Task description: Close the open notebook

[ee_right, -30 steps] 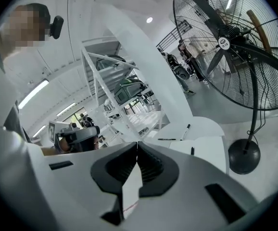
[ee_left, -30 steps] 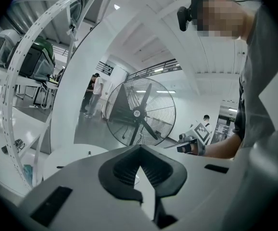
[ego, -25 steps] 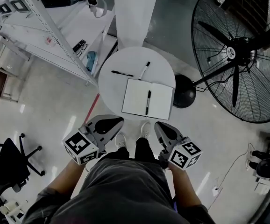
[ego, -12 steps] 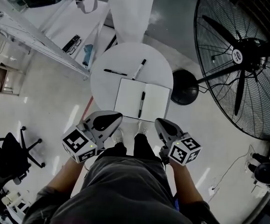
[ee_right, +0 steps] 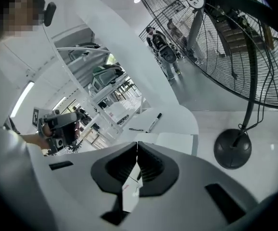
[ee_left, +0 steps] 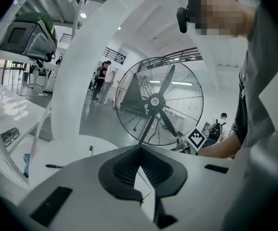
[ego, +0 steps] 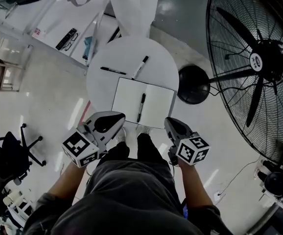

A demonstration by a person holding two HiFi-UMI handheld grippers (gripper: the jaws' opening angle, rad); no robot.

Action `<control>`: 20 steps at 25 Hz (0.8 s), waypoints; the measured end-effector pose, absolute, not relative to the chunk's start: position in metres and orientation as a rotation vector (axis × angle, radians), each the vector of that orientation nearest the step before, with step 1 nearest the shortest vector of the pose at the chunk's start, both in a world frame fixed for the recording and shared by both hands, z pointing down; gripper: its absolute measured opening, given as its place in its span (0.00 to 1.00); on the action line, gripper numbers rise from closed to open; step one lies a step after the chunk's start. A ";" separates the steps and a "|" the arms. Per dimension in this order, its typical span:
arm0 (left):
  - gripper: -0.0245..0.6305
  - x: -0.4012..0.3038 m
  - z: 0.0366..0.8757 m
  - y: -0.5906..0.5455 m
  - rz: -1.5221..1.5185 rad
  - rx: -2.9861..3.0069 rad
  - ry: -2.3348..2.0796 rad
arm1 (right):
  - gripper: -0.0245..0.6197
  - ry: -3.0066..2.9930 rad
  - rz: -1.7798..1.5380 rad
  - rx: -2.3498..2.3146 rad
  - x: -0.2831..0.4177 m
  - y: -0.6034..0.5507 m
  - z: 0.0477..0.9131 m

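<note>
Left gripper point(ego: 111, 123) and right gripper point(ego: 174, 127), both empty with jaws pressed together, are hovering at the near edge of the round table point(ego: 98, 62). The open notebook point(ego: 127, 98) is lying just beyond, with a black pen point(ego: 141, 106) resting along its gutter. Advisable: shift the pen off first, then slide a tip under one cover's outer edge and fold it over.

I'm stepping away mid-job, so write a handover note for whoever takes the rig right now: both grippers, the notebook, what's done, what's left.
Left hand-held gripper: shut, empty, by the table's near edge, touching nothing.
Right hand-held gripper: shut, empty, likewise on the other side.
Things: the notebook lies open and flat at the near side of the round table, with a pen lying along its centre fold. A black pen and a marker lie beyond it.
Done: nothing yet; the notebook is untouched.
Left: probably move the pen off the fold, then fold one side over to close it.
</note>
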State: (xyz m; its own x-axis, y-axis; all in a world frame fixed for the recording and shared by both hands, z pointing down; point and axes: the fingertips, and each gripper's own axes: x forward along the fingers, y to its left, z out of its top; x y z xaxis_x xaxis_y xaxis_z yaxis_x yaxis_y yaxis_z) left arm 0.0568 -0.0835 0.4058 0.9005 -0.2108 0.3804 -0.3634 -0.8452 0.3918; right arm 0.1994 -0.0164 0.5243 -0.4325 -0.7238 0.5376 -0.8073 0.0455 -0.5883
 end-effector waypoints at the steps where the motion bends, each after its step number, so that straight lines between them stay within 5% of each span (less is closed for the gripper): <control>1: 0.06 0.059 0.409 -0.085 0.458 2.592 -0.424 | 0.07 -2.183 1.365 1.618 0.203 -0.017 0.533; 20: 0.06 0.088 0.464 -0.092 0.607 2.478 -0.430 | 0.07 -1.918 1.560 1.634 0.247 -0.012 0.655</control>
